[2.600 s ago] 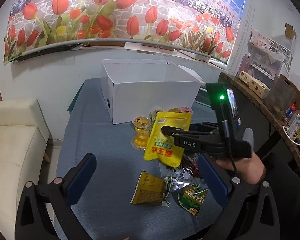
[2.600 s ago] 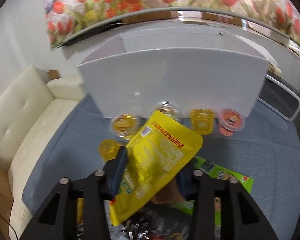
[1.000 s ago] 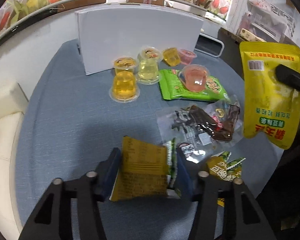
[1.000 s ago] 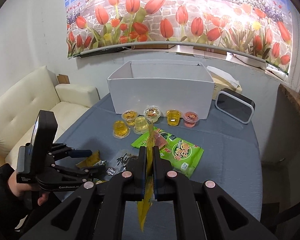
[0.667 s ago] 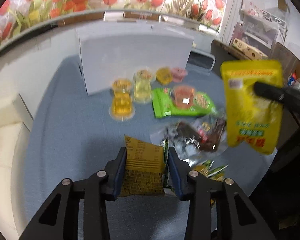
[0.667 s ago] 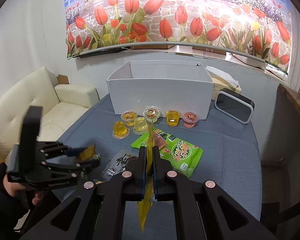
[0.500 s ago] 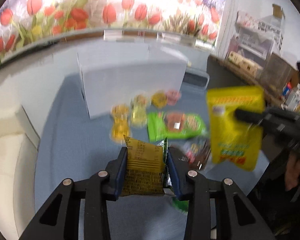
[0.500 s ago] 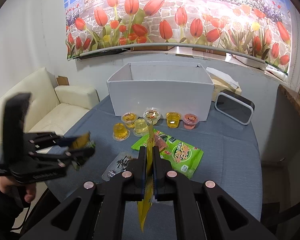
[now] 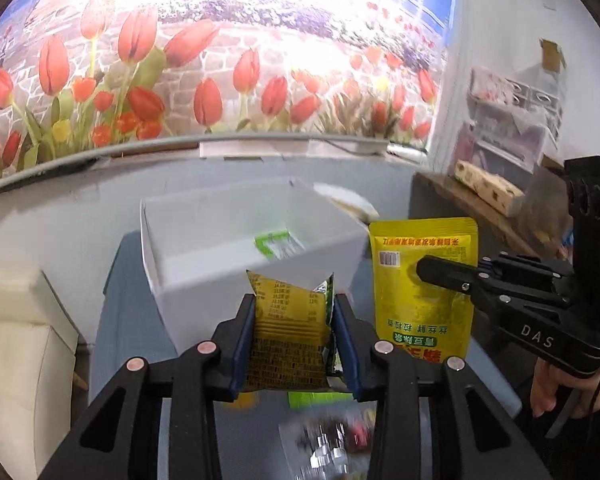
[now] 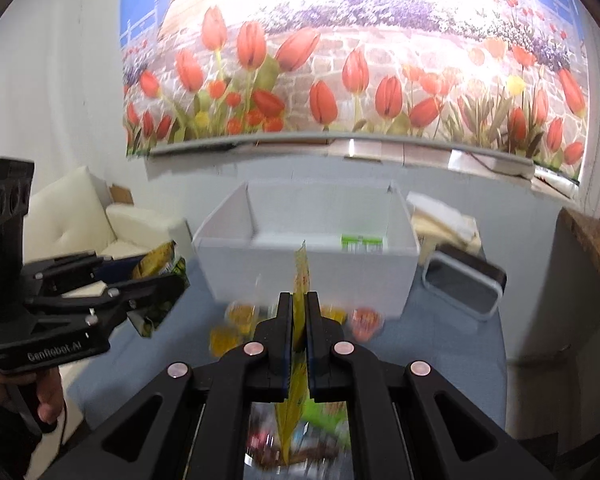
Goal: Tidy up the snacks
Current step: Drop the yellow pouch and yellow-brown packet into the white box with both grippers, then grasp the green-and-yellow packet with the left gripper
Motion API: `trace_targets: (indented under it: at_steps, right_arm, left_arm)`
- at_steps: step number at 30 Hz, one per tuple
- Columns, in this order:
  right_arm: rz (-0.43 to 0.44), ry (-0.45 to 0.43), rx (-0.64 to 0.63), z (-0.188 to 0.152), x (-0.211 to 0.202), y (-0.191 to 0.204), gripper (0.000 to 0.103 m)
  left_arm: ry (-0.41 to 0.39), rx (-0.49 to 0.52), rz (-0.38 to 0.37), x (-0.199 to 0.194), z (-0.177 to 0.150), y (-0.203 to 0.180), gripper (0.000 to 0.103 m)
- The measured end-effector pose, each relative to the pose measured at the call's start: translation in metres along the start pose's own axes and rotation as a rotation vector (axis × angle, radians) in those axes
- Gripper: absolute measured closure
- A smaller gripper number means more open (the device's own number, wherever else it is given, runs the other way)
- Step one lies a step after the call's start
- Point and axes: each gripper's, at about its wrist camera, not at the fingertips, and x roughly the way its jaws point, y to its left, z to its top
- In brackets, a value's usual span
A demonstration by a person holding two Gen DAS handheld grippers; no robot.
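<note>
My left gripper is shut on a small yellow packet with a green edge, held up in the air in front of the white box. To its right, my right gripper is shut on a bigger yellow pouch that hangs flat. In the right wrist view that pouch shows edge-on between the shut jaws of the right gripper. The left gripper is at the left there. The box is open on top, with a green packet inside.
Blurred jelly cups stand on the blue-grey table before the box. More packets lie below the grippers. A black-and-white device sits right of the box, a cream sofa at the left, a wooden shelf at the right.
The left gripper shut on the small yellow packet on the table and lifted it. Both grippers rose towards the box, whose inside now shows.
</note>
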Motion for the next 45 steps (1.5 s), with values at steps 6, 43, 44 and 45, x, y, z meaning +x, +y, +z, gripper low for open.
trace_targets:
  at_steps: [6, 43, 44, 45]
  right_arm:
    - [-0.007, -0.037, 0.046, 0.062, 0.044, -0.03, 0.098]
    - [-0.171, 0.094, -0.001, 0.084, 0.173, -0.049, 0.0]
    - [-0.168, 0.093, 0.005, 0.083, 0.17, -0.049, 0.0]
    - [-0.165, 0.09, 0.012, 0.082, 0.166, -0.05, 0.0]
  left_arm:
    - [-0.036, -0.003, 0.02, 0.037, 0.065, 0.02, 0.062]
    - [0.163, -0.041, 0.135, 0.151, 0.074, 0.081, 0.0]
    - [0.163, -0.04, 0.138, 0.148, 0.073, 0.079, 0.0]
    - [0.161, -0.039, 0.141, 0.143, 0.072, 0.077, 0.0]
